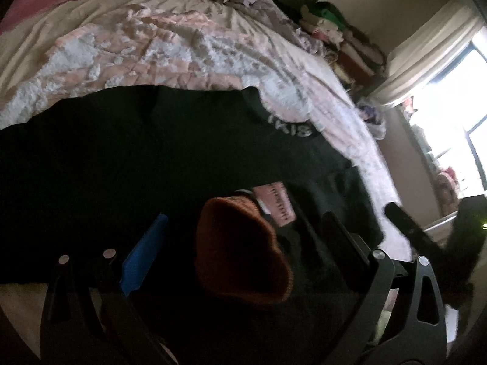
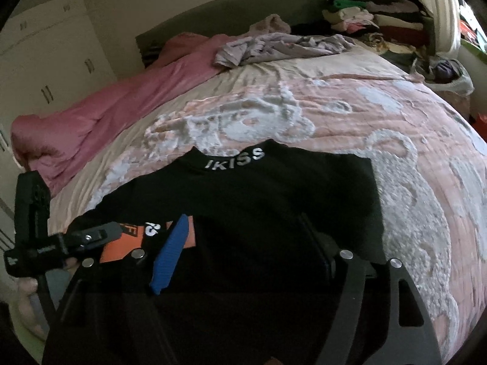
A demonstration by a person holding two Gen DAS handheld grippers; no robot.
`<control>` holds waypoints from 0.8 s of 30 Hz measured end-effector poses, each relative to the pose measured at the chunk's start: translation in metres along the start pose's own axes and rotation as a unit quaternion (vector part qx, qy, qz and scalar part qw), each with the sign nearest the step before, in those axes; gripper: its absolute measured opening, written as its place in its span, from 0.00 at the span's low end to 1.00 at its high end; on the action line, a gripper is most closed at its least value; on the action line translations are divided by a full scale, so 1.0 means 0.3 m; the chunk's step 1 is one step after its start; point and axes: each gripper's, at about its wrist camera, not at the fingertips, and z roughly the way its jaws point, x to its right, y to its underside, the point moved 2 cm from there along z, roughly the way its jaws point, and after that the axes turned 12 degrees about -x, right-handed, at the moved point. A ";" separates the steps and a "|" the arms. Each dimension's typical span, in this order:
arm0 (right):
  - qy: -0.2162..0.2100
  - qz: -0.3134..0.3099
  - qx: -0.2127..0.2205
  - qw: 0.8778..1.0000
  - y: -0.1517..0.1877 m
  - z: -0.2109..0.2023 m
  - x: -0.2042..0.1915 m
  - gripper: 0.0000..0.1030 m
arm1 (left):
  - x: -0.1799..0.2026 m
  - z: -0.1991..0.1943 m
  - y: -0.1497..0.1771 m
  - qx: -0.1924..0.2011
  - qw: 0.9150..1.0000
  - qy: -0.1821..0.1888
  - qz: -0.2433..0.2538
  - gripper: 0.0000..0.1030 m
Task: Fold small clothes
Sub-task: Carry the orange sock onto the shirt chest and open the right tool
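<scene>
Fingers of both grippers spread apart, left gripper (image 1: 243, 243) over an orange patch (image 1: 240, 249), right gripper (image 2: 243, 249) clamping nothing, black IKISS shirt (image 2: 258, 194) flat at the bed (image 2: 411, 140) near edge, window (image 1: 450, 140) only in left view, wardrobe (image 2: 51, 57) only in right.

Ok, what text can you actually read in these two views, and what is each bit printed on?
"IKISS": white letters on the collar of the black top, clear in the right wrist view.
"KIS": the same collar lettering, partly visible and blurred, in the left wrist view.
White characters on the orange patch of the top: cut off by the left claw, unreadable.
Pink tag: dark print too blurred to read.
</scene>
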 end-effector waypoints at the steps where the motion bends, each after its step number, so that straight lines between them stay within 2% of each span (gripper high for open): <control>1: 0.002 0.002 0.001 1.000 0.005 -0.004 0.010 0.69 | -0.002 0.012 0.002 -0.004 1.000 -0.004 -0.001 0.78; 2: 0.006 0.005 0.003 1.000 0.011 -0.007 0.021 0.69 | -0.001 0.031 0.005 -0.011 1.000 -0.009 -0.001 0.72; 4: 0.013 0.009 0.008 1.000 0.017 -0.014 0.041 0.69 | -0.002 0.047 0.005 -0.012 1.000 -0.016 0.001 0.43; 5: 0.016 0.013 0.009 1.000 0.020 -0.016 0.053 0.69 | 0.000 0.055 0.006 -0.011 1.000 -0.021 0.003 0.35; 6: 0.018 0.017 0.011 1.000 0.022 -0.019 0.067 0.69 | 0.004 0.057 0.006 -0.008 1.000 -0.020 0.006 0.10; 7: 0.020 0.021 0.011 1.000 0.021 -0.022 0.080 0.69 | 0.009 0.052 0.004 -0.002 1.000 -0.020 0.009 0.01; 11: 0.032 0.034 0.017 0.999 0.027 -0.035 0.126 0.69 | 0.035 -0.012 -0.018 0.039 0.999 -0.010 0.030 0.01; 15: 0.036 0.050 0.018 0.998 0.029 -0.039 0.168 0.69 | 0.058 -0.099 -0.051 0.090 0.994 -0.026 0.050 0.01; 18: 0.044 0.054 0.019 0.997 0.030 -0.038 0.184 0.69 | 0.030 -0.111 -0.072 0.094 0.994 -0.038 0.045 0.01; 20: 0.049 0.055 0.017 0.997 0.030 -0.031 0.189 0.69 | 0.008 -0.093 -0.081 0.080 0.995 -0.043 0.040 0.03; 24: 0.057 0.047 0.009 0.997 0.034 -0.010 0.178 0.69 | -0.023 -0.104 -0.085 0.088 0.991 -0.090 0.033 0.24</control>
